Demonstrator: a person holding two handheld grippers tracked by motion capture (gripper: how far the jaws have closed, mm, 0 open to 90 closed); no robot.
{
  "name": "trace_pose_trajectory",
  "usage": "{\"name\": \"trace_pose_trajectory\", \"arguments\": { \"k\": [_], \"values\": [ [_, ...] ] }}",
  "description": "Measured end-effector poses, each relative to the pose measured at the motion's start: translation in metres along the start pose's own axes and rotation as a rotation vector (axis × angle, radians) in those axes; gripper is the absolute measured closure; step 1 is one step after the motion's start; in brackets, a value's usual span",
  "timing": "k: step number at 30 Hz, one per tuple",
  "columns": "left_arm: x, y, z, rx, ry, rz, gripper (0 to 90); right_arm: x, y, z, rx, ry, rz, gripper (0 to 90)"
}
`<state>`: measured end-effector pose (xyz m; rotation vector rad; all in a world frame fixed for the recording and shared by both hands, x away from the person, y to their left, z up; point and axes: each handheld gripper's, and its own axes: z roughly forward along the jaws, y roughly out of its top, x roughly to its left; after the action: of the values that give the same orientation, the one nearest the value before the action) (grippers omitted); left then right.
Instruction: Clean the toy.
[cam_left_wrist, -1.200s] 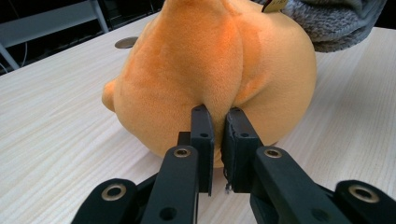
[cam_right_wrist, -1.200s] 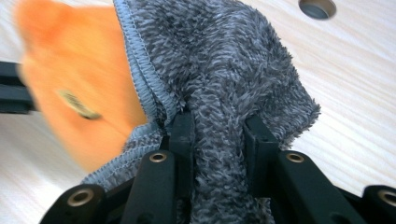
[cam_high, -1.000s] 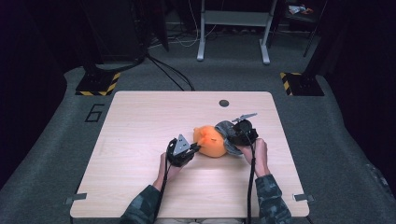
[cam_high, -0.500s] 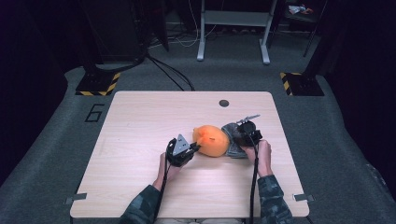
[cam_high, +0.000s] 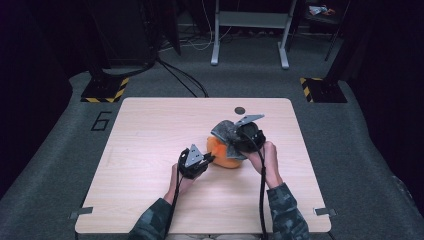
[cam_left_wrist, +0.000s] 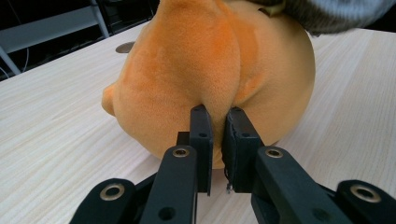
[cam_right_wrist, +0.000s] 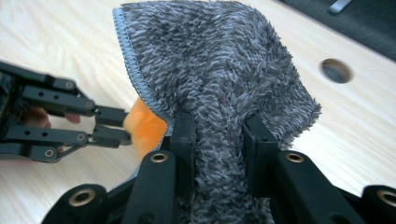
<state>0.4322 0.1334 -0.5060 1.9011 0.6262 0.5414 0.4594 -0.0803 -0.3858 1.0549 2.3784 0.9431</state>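
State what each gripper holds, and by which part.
Left gripper pinches a fold of the orange plush toy. Right gripper grips a bunched middle part of the grey cloth.

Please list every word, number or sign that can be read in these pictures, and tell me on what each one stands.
"6": a dark numeral on the grey floor, left of the table.
Yellow and black hazard stripes, no text: on two floor bases, left and right behind the table.
No label can be read on the orange plush, the grey cloth or the grippers.
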Motion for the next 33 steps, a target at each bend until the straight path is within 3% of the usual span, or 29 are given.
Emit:
{"name": "trace_pose_trajectory", "arguments": {
  "k": [4, 6, 8, 19, 20, 25, 29, 33],
  "values": [
    [0.001, -0.001, 0.000, 0.010, 0.004, 0.004, 82.9, 0.004, -0.004, 0.017, 0.050, -0.041, -0.032, 69.3],
    [0.001, -0.001, 0.000, 0.010, 0.001, 0.000, 82.9, -0.001, -0.007, 0.016, 0.044, -0.026, 0.000, 69.2],
    [0.001, 0.000, 0.000, 0.009, 0.000, 0.001, 82.9, -0.005, -0.011, 0.016, 0.053, -0.049, 0.010, 69.2],
    [0.001, 0.000, 0.000, 0.008, -0.003, 0.001, 82.8, -0.034, -0.034, 0.021, 0.098, -0.055, 0.093, 69.2],
    [0.001, 0.000, 0.001, 0.008, -0.004, 0.002, 82.8, -0.038, -0.038, 0.023, 0.106, -0.054, 0.118, 69.2],
    [0.001, 0.000, 0.000, 0.008, -0.005, 0.001, 82.7, -0.044, -0.045, 0.026, 0.119, -0.058, 0.142, 69.2],
    [0.001, 0.000, 0.000, 0.009, -0.004, 0.001, 82.7, -0.054, -0.054, 0.035, 0.161, -0.080, 0.172, 69.3],
    [0.001, 0.000, 0.001, 0.007, -0.004, 0.001, 82.6, -0.061, -0.063, 0.046, 0.198, -0.072, 0.211, 69.4]
  ]
}}
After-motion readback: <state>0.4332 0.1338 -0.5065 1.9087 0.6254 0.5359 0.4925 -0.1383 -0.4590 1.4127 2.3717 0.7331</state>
